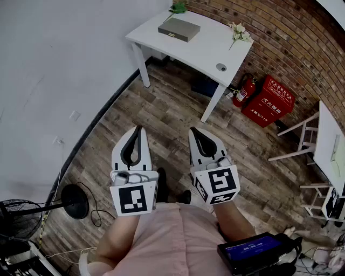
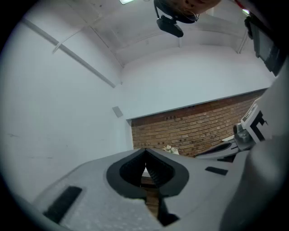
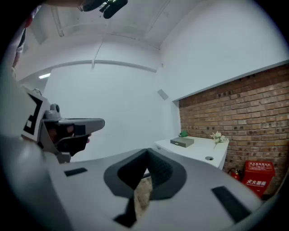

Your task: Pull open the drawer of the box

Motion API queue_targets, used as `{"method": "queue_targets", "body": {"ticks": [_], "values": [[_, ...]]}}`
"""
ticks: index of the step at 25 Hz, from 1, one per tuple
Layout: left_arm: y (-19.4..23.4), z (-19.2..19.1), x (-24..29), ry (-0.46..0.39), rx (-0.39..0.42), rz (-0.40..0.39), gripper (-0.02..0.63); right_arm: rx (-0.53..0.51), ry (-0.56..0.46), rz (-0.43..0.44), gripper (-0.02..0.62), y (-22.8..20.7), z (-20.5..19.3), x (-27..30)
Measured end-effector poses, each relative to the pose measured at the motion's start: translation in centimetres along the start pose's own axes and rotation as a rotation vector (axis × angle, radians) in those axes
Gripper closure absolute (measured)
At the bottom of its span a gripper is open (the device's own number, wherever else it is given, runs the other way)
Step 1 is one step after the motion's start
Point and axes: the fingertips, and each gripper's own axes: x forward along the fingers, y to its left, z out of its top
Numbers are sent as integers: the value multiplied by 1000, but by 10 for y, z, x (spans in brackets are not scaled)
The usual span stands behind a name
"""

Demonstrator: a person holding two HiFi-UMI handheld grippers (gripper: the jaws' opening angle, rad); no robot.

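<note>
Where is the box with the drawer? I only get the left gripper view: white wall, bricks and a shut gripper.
Observer: In the head view, the box lies on a white table against the brick wall.
Operator: Is either gripper near it?
Observer: No. The left gripper and right gripper are over the wood floor, well short of the table.
Operator: Anything beside the table?
Observer: A red fire extinguisher stands on the floor by its right-hand leg.

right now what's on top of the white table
A flat grey box, white flowers, a small green thing and a round grey disc. The box is shut, hiding its inside.
</note>
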Motion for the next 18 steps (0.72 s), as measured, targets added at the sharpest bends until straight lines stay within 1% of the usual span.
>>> {"method": "queue_targets", "body": {"ticks": [3,9,13,14,15,16,18], "values": [[7,-3,5,-4,1,-4,598,0,5,-3,592,2,-2,9],[21,-16,21,16,-4,-16,598,4,4,-2,592,3,-4,32],[48,-22,37,14,-17,14,597,36,-24,-36,589,-1,-1,55],[56,-24,42,9,-23,20,566,46,-23,-34,502,-1,-1,63],[65,-25,47,2,-27,20,473,54,-21,-28,411,-1,-1,72],[72,-26,53,-10,-27,18,429,56,-20,-25,399,-2,-2,80],[85,-26,64,-30,-21,12,425,44,-24,-31,399,-4,0,95]]}}
